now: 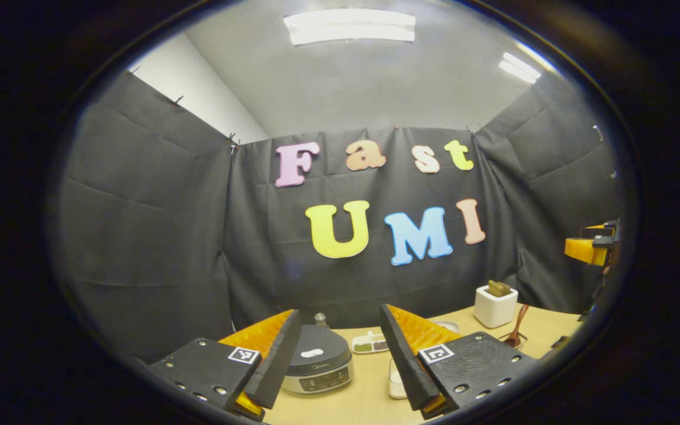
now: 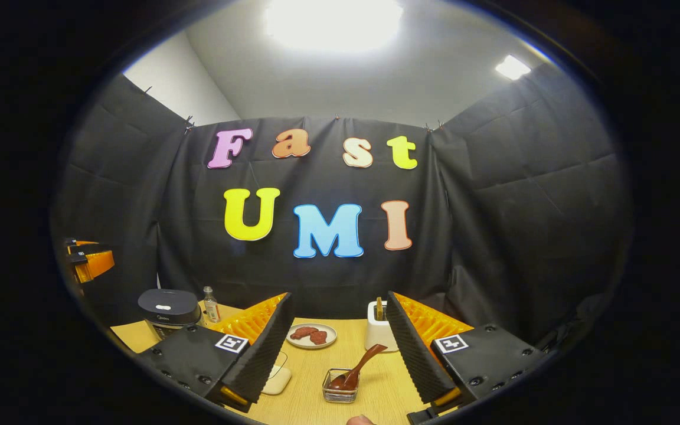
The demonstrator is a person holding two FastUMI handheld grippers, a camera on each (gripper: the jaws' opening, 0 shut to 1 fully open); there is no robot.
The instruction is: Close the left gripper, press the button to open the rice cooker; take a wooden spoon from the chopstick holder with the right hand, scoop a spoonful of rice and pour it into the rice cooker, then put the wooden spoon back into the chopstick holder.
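Wood-topped table (image 1: 369, 378), booth: the closed rice cooker (image 1: 316, 366) is seen at six o'clock, framed between the spread jaws of the left gripper (image 1: 333, 369). Those jaws should be shut first, it is judged, then squared on the lid button. The right gripper (image 2: 340, 369) is held agape, a wooden spoon (image 2: 355, 369) lying between its fingers, chopstick holder (image 2: 378, 333) at twelve o'clock.

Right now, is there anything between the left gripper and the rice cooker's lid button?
Nothing visible stands in the way. In the left gripper view, the rice cooker sits on the table directly ahead between the open fingers of the left gripper, lid shut. The small tray lies behind it.
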